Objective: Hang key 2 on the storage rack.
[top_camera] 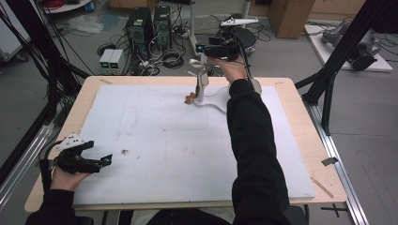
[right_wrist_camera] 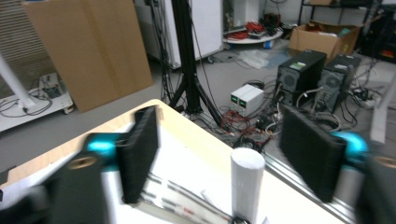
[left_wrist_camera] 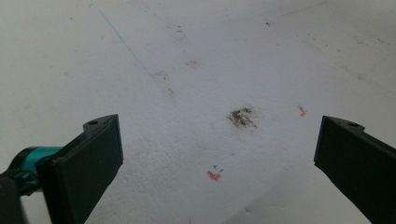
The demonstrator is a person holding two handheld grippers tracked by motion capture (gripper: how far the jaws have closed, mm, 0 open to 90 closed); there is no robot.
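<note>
the right gripper (right_wrist_camera: 219,154) stands open around the upright white cylinder (right_wrist_camera: 246,186) near the table's far edge (top_camera: 187,78), so it should withdraw straight without tipping it, while the left gripper (left_wrist_camera: 219,163) rests open.

A lab: computer towers (top_camera: 149,26), tangled cables (top_camera: 166,58), cardboard boxes (right_wrist_camera: 88,49).

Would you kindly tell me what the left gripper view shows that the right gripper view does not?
Left gripper view: a dark smudge and small orange marks on the white table sheet, between open tongs. Right gripper view: a white upright cylinder between open tongs, with computer towers and cardboard behind. Both share black jaws wide apart and the white sheet.
</note>
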